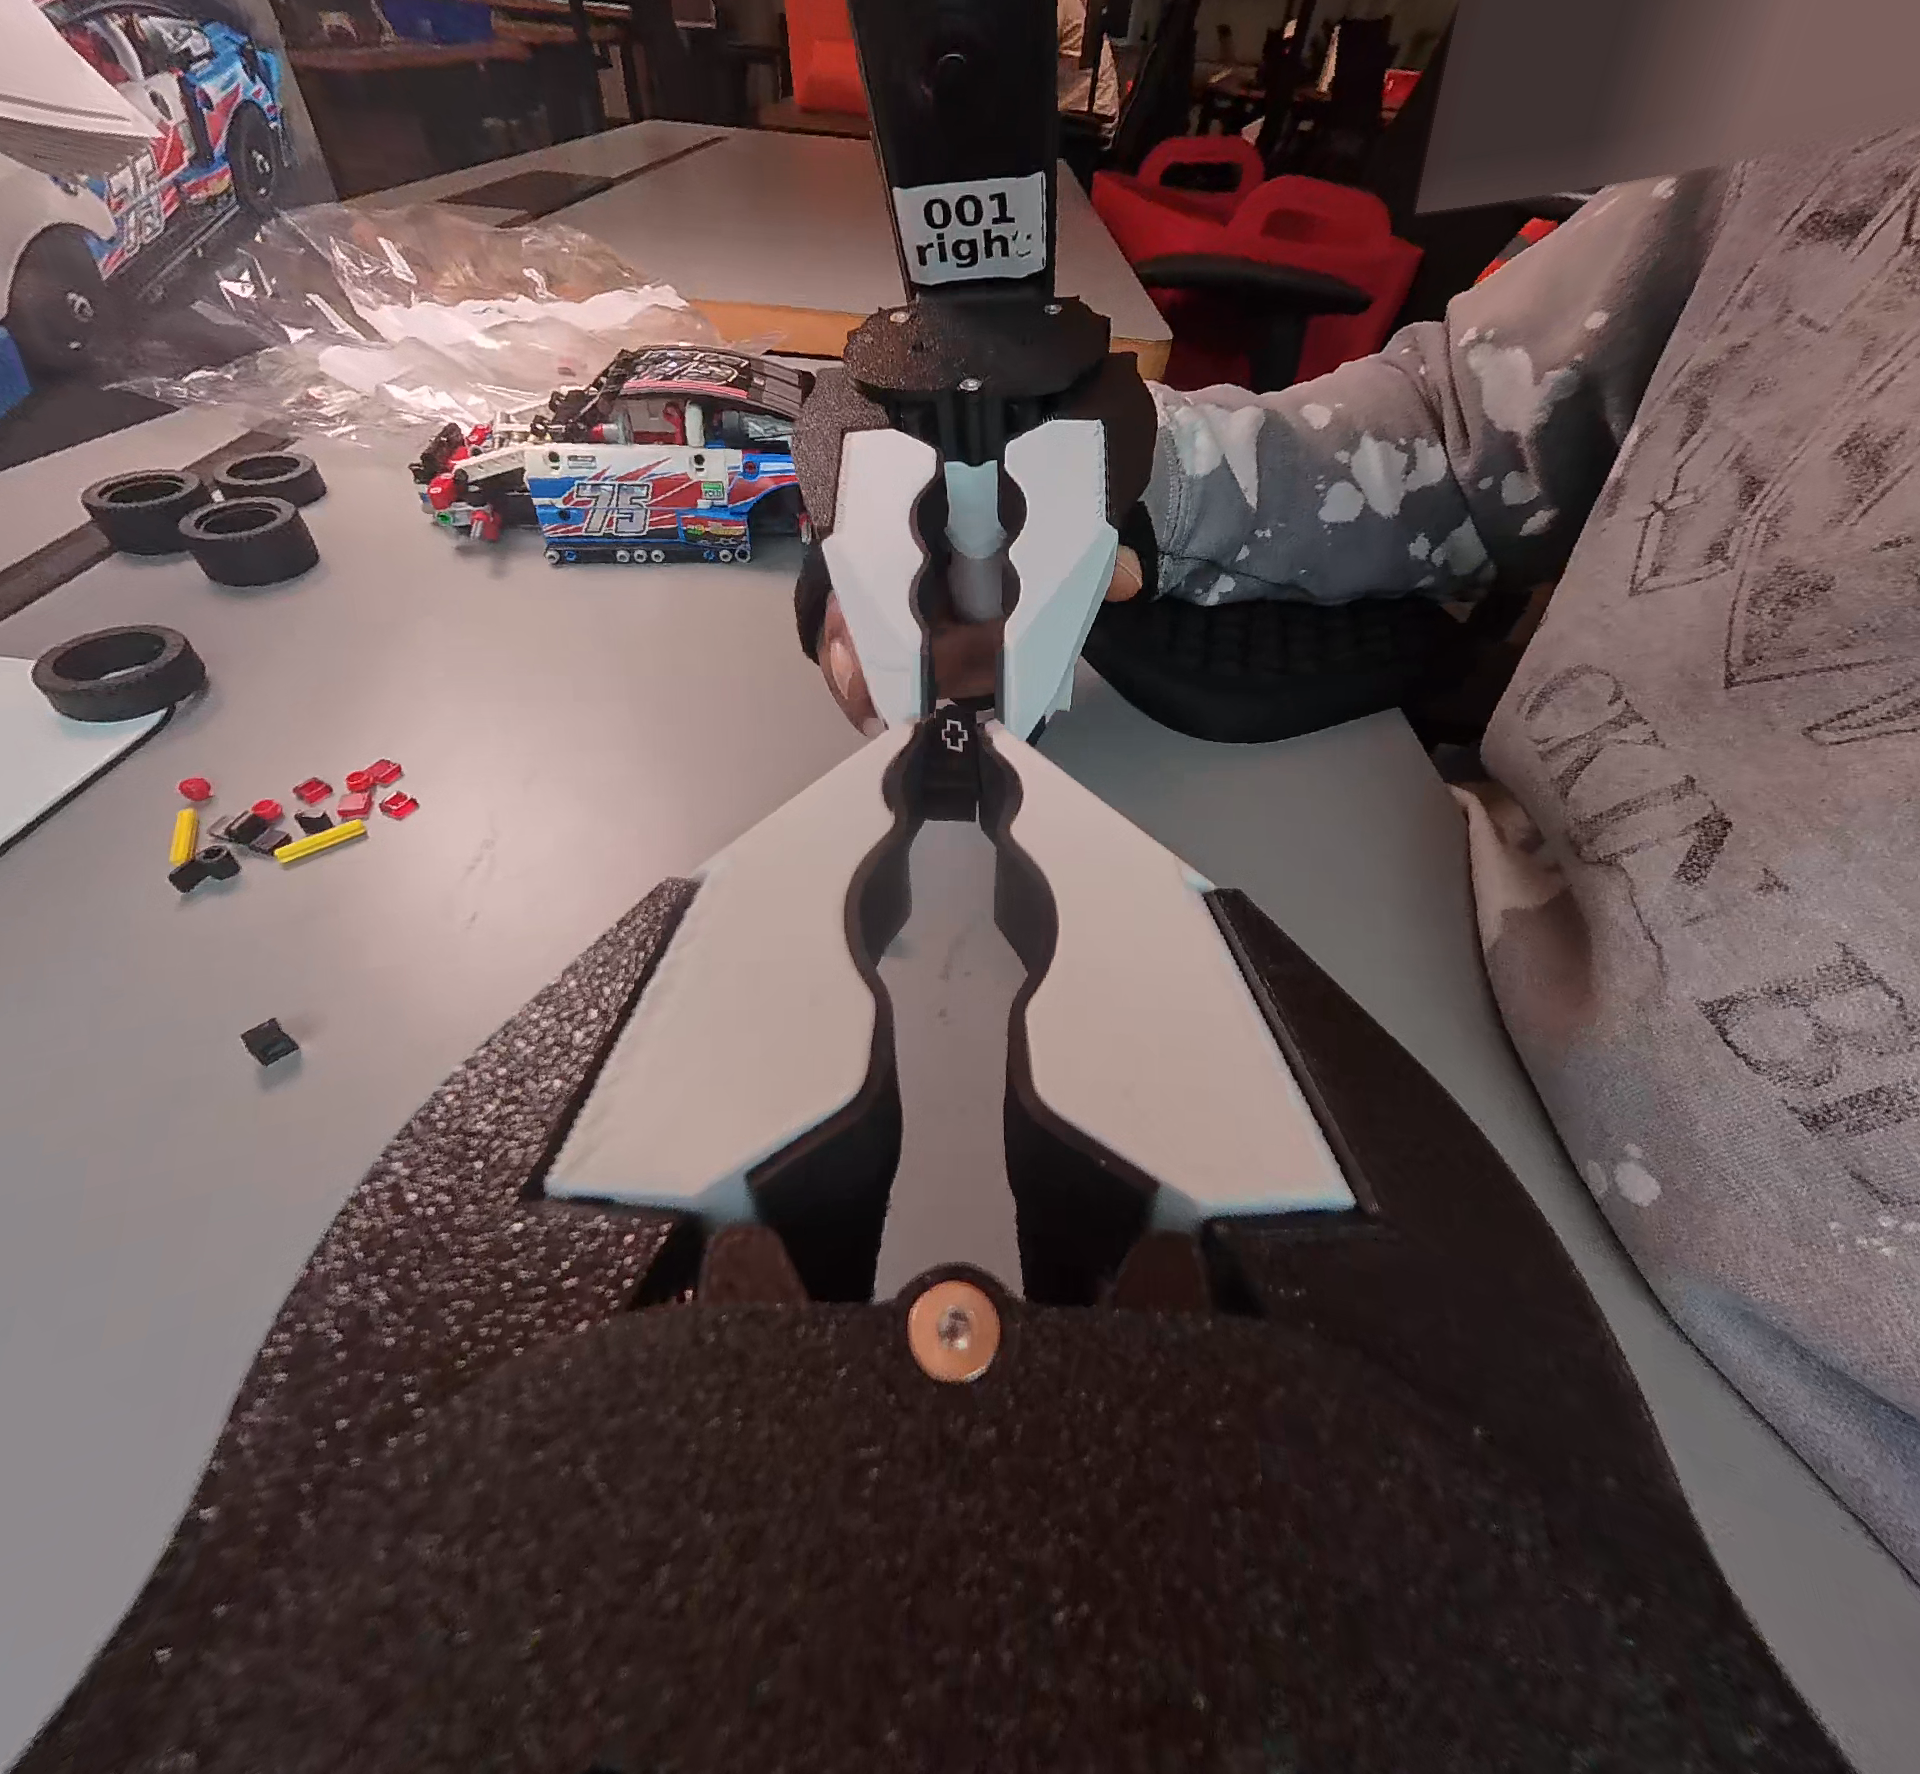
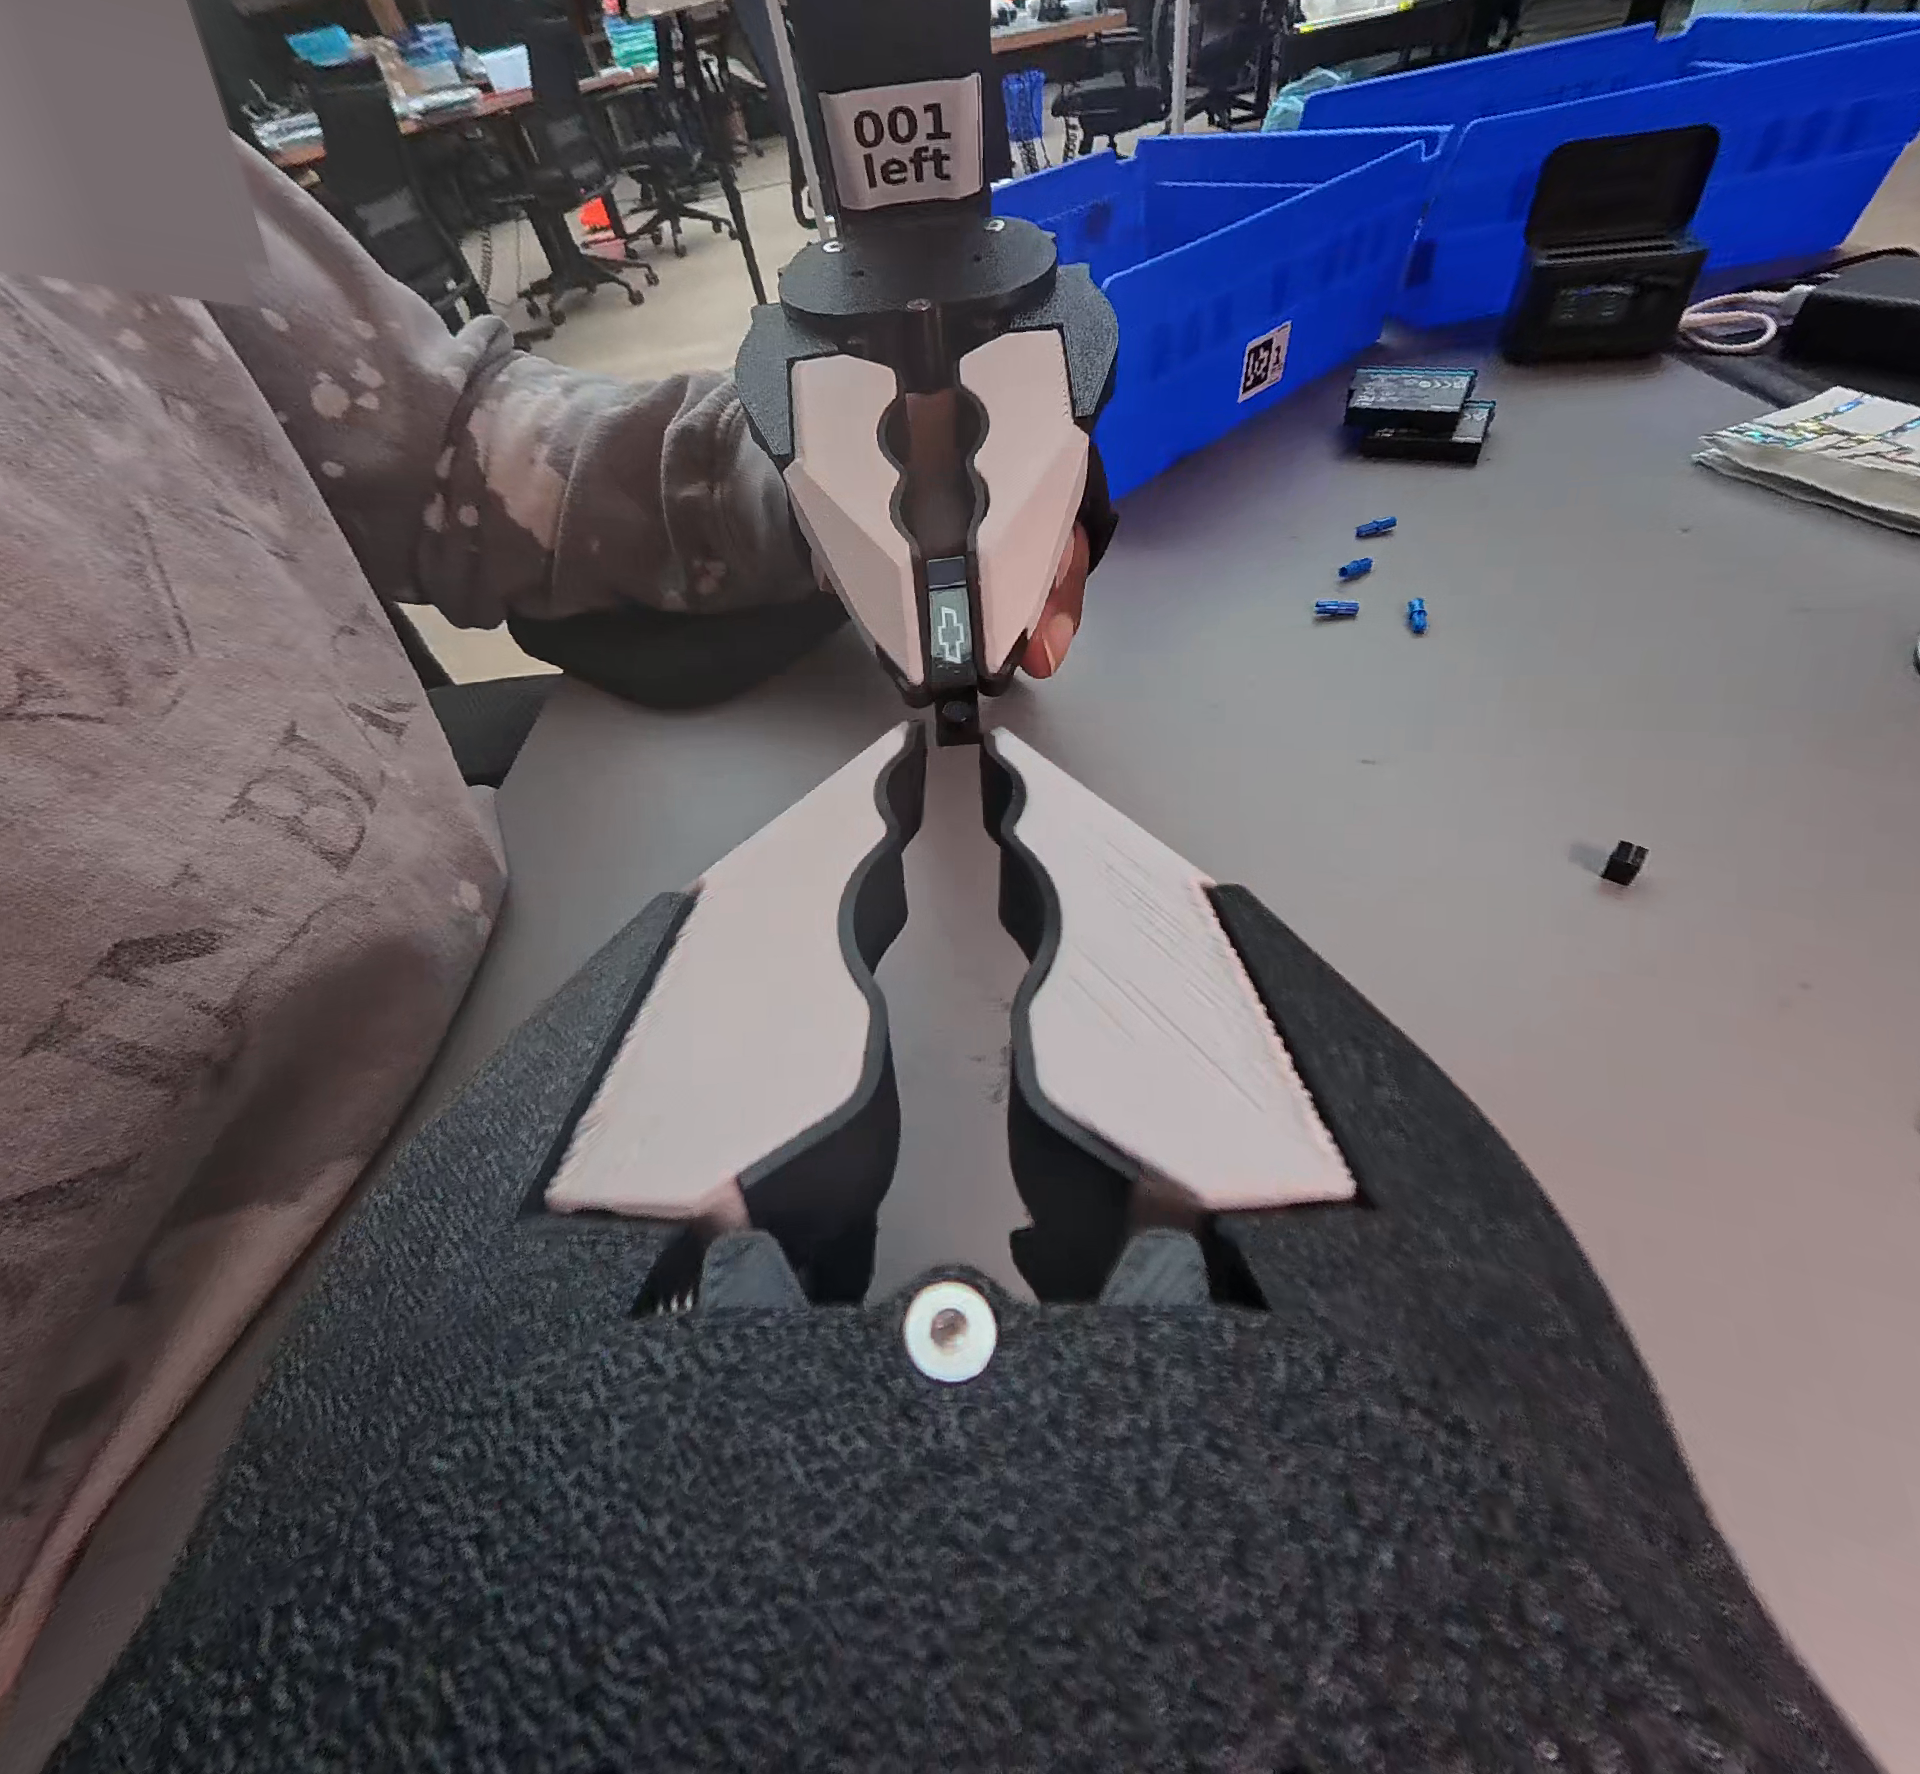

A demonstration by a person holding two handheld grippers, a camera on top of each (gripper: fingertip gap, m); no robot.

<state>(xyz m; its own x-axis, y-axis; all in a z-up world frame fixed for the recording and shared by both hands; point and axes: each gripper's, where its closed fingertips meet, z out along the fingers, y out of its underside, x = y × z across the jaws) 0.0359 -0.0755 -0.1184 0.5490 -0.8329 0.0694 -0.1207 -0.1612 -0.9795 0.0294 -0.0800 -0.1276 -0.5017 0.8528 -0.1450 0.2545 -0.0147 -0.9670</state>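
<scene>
The two grippers meet tip to tip above the grey table (image 1: 520, 893). My left gripper (image 1: 951, 750) is shut on a small black piece with a white emblem (image 1: 954, 739). The right wrist view shows it upright in the left gripper (image 2: 948, 675), as an emblem tile (image 2: 948, 628). A small black part (image 2: 953, 714) sticks out below the tile. My right gripper (image 2: 953, 739) is closed to a narrow gap around that part's end. In the left wrist view the right gripper (image 1: 961, 701) faces me, held by a hand in a grey sleeve (image 1: 1351, 477).
A toy race car model (image 1: 623, 467), loose black tyres (image 1: 249, 535), small red, yellow and black pieces (image 1: 291, 815) and a plastic bag (image 1: 416, 301) lie at the left. Blue bins (image 2: 1299, 301), blue pins (image 2: 1371, 581), a black cube (image 2: 1623, 862) and batteries (image 2: 1423, 415) lie at the right. The tips of both grippers are at nearly the same place. The black cube (image 2: 1623, 862) is about 20 centimetres from both grippers' fingertips. My left wrist view (image 1: 282, 1028) looks at it from another angle.
</scene>
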